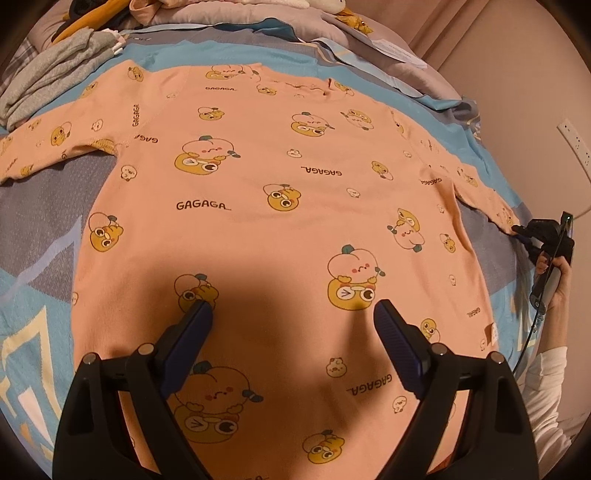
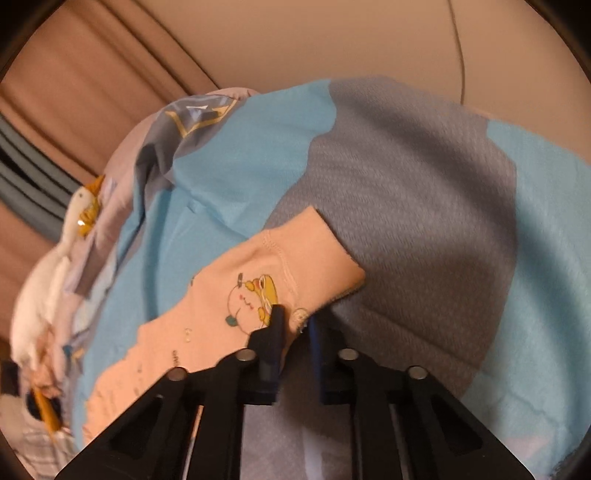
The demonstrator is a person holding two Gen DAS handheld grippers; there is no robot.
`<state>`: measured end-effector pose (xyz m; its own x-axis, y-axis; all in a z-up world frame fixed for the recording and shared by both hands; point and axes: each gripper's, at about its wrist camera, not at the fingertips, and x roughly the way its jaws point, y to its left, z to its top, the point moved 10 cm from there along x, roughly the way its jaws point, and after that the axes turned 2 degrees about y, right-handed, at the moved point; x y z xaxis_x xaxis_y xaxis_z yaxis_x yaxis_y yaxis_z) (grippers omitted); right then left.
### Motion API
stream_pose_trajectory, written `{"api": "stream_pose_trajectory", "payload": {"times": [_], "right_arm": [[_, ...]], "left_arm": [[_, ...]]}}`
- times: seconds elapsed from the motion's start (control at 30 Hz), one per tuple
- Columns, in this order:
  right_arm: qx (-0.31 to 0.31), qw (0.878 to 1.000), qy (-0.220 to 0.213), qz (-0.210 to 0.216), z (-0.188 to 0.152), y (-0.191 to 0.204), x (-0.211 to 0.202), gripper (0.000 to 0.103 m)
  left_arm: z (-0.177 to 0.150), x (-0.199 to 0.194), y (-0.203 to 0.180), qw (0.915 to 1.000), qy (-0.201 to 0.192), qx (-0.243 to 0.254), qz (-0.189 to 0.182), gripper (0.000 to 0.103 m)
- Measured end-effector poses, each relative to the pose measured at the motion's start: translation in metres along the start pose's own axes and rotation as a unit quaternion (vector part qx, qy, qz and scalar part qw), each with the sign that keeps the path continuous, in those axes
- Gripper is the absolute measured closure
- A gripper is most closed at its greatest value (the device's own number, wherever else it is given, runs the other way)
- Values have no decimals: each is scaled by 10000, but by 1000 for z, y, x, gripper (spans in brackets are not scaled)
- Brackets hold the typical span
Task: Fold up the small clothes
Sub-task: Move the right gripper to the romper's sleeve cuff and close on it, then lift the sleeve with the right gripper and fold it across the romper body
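A small peach long-sleeved top [image 1: 280,192] with cartoon prints lies spread flat on the bed, neck at the far side, both sleeves out. My left gripper [image 1: 293,314] is open and empty, hovering over the lower middle of the top. My right gripper [image 2: 295,317] is shut on the edge of the top's right sleeve [image 2: 295,258] near the cuff, which rests on the bedspread. The right gripper also shows in the left wrist view [image 1: 521,230], at the sleeve end.
A blue and grey patterned bedspread [image 1: 40,221] covers the bed. Folded grey clothes [image 1: 51,74] lie at the far left. Pillows and plush toys [image 1: 92,18] sit at the headboard. A white goose plush [image 2: 48,280] lies left of the sleeve. A wall [image 2: 332,44] stands beyond.
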<state>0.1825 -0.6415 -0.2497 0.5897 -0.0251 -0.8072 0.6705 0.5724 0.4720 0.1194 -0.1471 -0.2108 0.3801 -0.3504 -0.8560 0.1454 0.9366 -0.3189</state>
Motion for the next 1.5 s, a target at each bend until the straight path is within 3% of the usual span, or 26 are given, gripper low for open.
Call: {"api": "stream_pose_trajectory", "payload": {"times": [0.17,0.37,0.67,0.87,1.03,1.27,1.5], "right_arm": [[-366,9986,-331,-174,9,15,-19,95],[-1048,9909,-827,-192,19,61,-55,96],[-1978,9713,-1240,459,6,148,-110,97],[-2765,9483,-1168,1034,-35,215,-130,97],[-3342,9248,-853,1607,-85,270,-132,97],[-4064,8915,-354,1969,-160,312,-118,97],[-4669,8585,240,2107,-235,324,-103,97]], "left_arm": [[6,-4,3,9999,-72,-105,10,17],[11,-16,12,9996,-208,-199,35,17],[28,-47,32,9966,-703,-409,155,17],[37,-67,54,9928,-987,-631,237,17],[42,-81,66,9899,-1168,-742,313,17],[45,-89,77,9877,-1276,-816,392,17],[46,-91,84,9863,-1316,-888,443,17]]}}
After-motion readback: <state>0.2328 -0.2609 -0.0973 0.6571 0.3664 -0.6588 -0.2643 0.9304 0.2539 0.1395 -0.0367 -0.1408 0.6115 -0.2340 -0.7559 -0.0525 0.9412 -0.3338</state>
